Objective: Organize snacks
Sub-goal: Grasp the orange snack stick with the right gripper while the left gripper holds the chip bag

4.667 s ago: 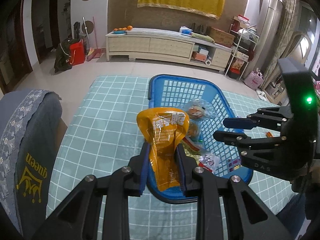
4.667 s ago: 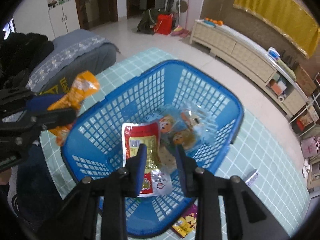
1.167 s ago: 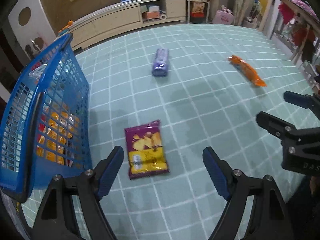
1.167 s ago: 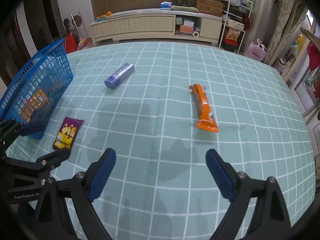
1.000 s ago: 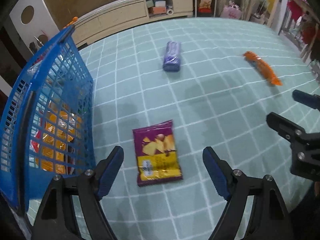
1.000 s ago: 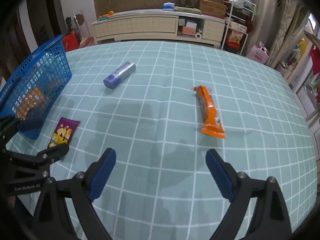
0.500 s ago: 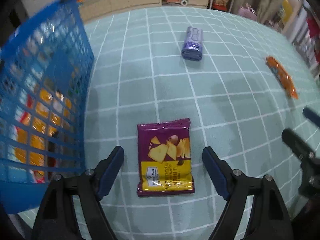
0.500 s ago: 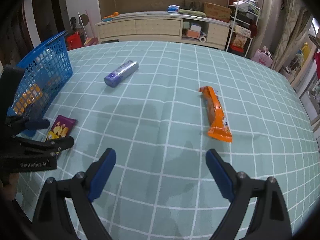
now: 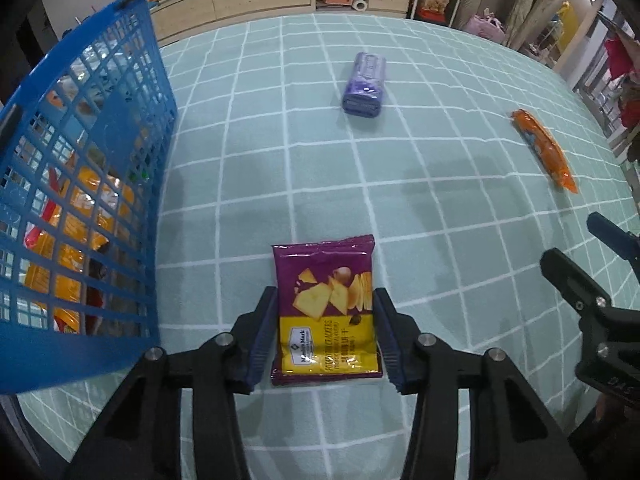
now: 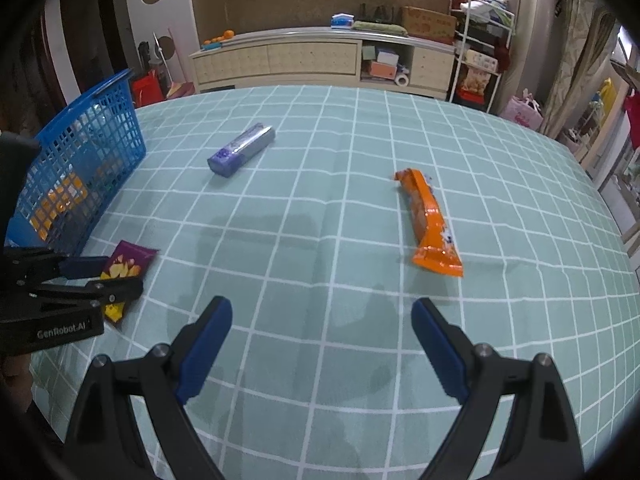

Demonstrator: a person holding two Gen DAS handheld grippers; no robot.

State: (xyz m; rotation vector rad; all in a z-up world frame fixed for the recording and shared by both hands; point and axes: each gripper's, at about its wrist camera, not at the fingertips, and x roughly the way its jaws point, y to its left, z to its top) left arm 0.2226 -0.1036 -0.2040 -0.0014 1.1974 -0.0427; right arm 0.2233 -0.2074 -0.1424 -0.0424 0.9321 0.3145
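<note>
The chips bag point(image 9: 326, 312) lies flat on the checked surface point(image 9: 400, 184), near the front edge and just right of the blue basket point(image 9: 100, 128), which already holds several packets. The left tool point(image 9: 325, 332) straddles the bag's lower half, one pad along each long side, and its jaws are closing; the pads look to be at or almost on the edges, with no firm squeeze visible yet. To do this well, let the jaws finish closing until the bag buckles slightly, so the pads catch foil rather than sliding off a flat packet. Then lift straight up before swinging left, clearing the basket's tall wall. A pinch too near the bottom seam may let the bag droop and snag the rim. Farther off lie a purple pack point(image 9: 365, 85) and, to the right, an orange pack point(image 9: 544, 150). The right tool point(image 10: 322, 344) hangs wide open and empty above bare cloth.
</note>
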